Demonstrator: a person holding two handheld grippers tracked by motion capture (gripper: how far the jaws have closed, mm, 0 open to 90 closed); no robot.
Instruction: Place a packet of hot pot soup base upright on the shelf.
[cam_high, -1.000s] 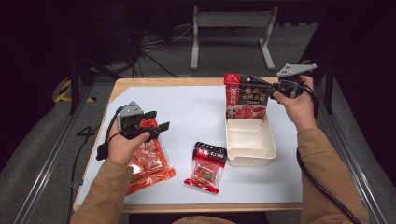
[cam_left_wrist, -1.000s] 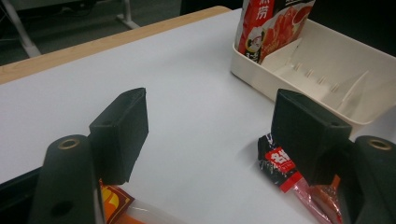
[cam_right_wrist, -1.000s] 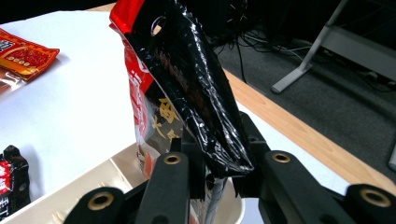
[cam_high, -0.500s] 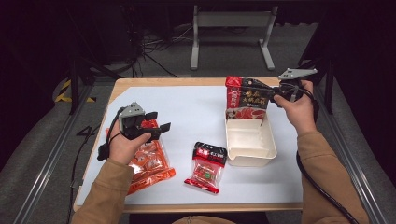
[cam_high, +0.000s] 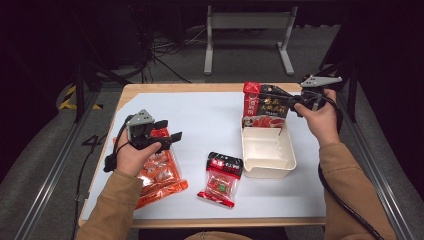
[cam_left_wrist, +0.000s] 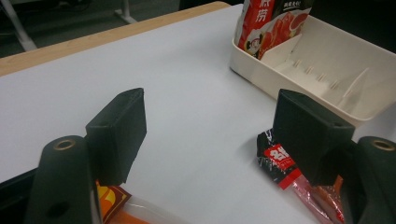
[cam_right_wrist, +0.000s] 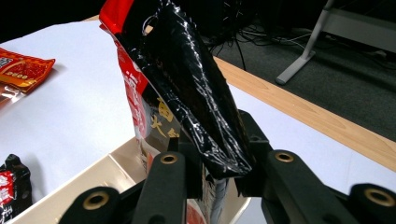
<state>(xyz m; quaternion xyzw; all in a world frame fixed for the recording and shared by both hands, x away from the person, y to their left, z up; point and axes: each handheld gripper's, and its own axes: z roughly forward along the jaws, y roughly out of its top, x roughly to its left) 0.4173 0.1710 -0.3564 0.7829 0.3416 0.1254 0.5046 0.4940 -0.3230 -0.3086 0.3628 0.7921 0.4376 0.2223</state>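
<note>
While the white tabletop (cam_high: 210, 115) carries the loose packets, the right gripper (cam_high: 294, 101) is held near its far right corner, its jaws closed tight on the black-and-red pouch (cam_high: 265, 102). The pouch is pinched at one edge and stands upright, its lower end inside the far end of the cream tray (cam_high: 268, 152), which sits towards the right edge. In the right gripper view the black foil (cam_right_wrist: 196, 93) is seen squeezed between the two jaws. The left gripper (cam_high: 167, 131) is held near the left edge with its jaws spread wide and nothing between them, above an orange-red snack bag (cam_high: 160, 172). A small red-and-black packet (cam_high: 221, 177) lies flat near the front edge, just beside the tray.
</note>
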